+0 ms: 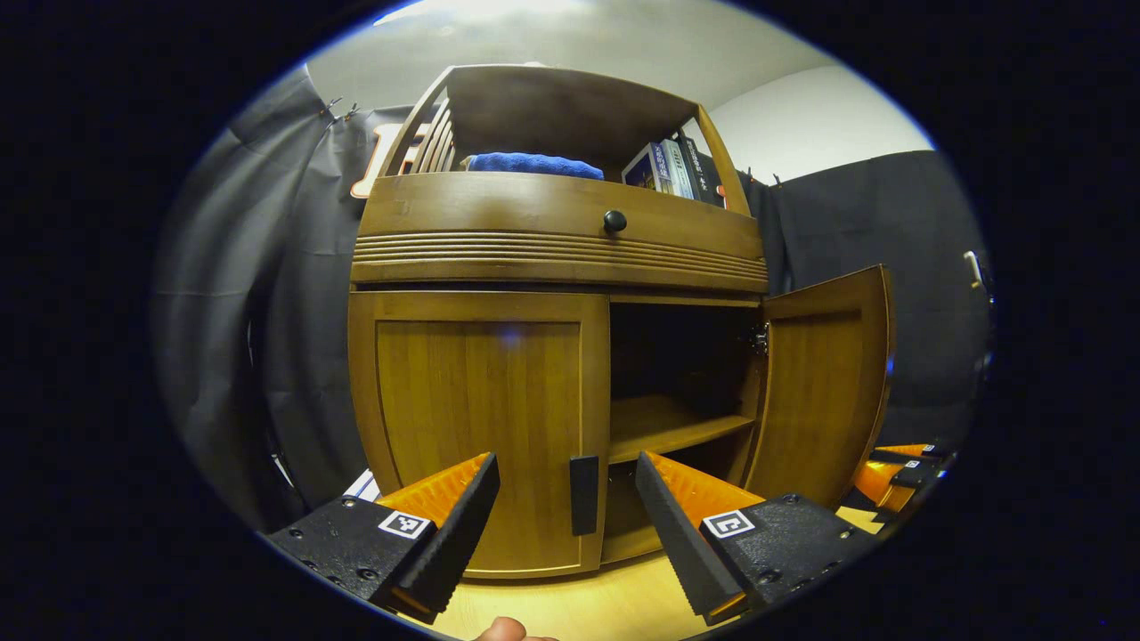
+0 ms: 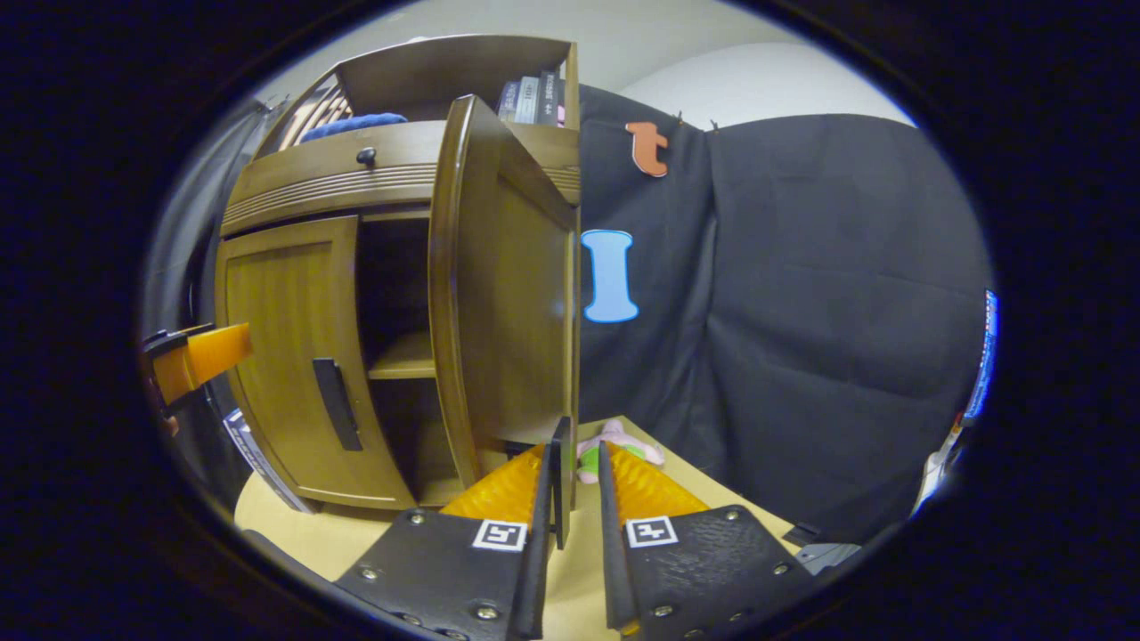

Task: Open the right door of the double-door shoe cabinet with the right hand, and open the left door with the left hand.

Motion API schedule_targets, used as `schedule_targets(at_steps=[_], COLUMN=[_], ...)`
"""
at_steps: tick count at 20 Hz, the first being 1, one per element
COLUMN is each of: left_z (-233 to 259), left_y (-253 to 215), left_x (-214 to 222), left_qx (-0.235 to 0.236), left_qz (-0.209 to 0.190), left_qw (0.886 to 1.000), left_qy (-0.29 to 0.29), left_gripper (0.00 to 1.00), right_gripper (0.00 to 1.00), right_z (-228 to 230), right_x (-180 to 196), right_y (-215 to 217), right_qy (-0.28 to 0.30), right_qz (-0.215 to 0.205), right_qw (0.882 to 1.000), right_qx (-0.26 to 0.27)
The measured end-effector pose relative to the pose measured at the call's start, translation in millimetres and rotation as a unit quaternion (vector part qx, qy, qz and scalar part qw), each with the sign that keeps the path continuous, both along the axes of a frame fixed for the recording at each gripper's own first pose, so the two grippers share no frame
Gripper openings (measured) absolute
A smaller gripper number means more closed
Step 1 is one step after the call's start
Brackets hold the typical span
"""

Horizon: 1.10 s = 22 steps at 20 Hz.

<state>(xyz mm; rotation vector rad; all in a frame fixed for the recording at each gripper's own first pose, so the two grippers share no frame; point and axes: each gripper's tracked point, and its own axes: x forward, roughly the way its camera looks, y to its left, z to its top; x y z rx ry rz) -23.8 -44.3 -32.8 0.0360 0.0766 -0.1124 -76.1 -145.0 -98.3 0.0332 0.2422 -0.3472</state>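
Shoe cabinet (image 1: 552, 267) is seen standing on a light wooden worktop (image 1: 579, 605), toward its back edge against the black cloth wall.

Right door (image 1: 824, 383) is swung open, hinged at the cabinet's right side. Left door (image 1: 476, 427) is shut flush, its dark vertical handle (image 1: 583, 494) at the inner edge, untouched.

Lower compartment is exposed behind the open door: one wooden shelf (image 1: 668, 427) is seen inside, nothing visible on it; the back is too dark to tell.

Upper open compartment holds a blue folded cloth (image 1: 534, 165) on the left and a row of books (image 1: 672, 169) on the right. Below it, a drawer front with a round black knob (image 1: 614, 221).

Left gripper (image 1: 565, 499) is held wide apart in front of the left door, fingers either side of the handle but clear of it, nothing grasped.

Right gripper (image 2: 574, 476) is nearly closed around the dark handle (image 2: 561, 481) on the open right door's free edge; whether both fingers press on it cannot be told.

A small pink-and-green soft toy (image 2: 614, 450) lies on the worktop just beyond the right gripper, beside the cabinet's right side.
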Motion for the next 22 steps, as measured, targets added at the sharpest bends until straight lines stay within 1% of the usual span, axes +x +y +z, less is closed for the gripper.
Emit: schedule_targets(at_steps=[1,8,13,17,18,19,20,21,22], left_z=[-1,-2,-5,-7,-8,-8,-9,-9,-9], left_y=[0,-5,-6,-7,-7,-7,-6,-5,-4], left_x=[0,-1,-1,0,1,1,2,3,4], left_qx=[0.0,-0.001,-0.003,-0.003,-0.003,-0.003,-0.003,-0.003,-0.002], left_qz=[0.0,-0.003,-0.002,0.002,0.004,0.005,0.007,0.009,0.011], left_qw=[1.0,1.0,1.0,1.0,1.0,1.0,1.0,1.0,1.0], left_qy=[0.001,0.004,0.008,0.011,0.012,0.012,0.013,0.013,0.014], left_gripper=[0.92,0.92,0.92,0.92,0.92,0.92,0.92,0.92,0.95], right_gripper=[0.26,0.25,0.25,0.25,0.3,0.3,0.25,0.25,0.25], right_z=[0,2,6,6,5,5,5,6,7], right_x=[-3,-11,-14,-18,-18,-18,-19,-21,-22], right_y=[-4,-32,-49,-62,-65,-68,-71,-75,-81], right_qy=[0.0,-0.002,0.0,0.0,0.0,0.0,0.001,0.001,0.002], right_qz=[-0.003,-0.026,-0.039,-0.045,-0.044,-0.043,-0.041,-0.042,-0.046], right_qw=[1.0,1.0,0.999,0.999,0.999,0.999,0.999,0.998,0.998], right_qx=[0.001,-0.007,-0.028,-0.026,-0.025,-0.027,-0.031,-0.037,-0.043])
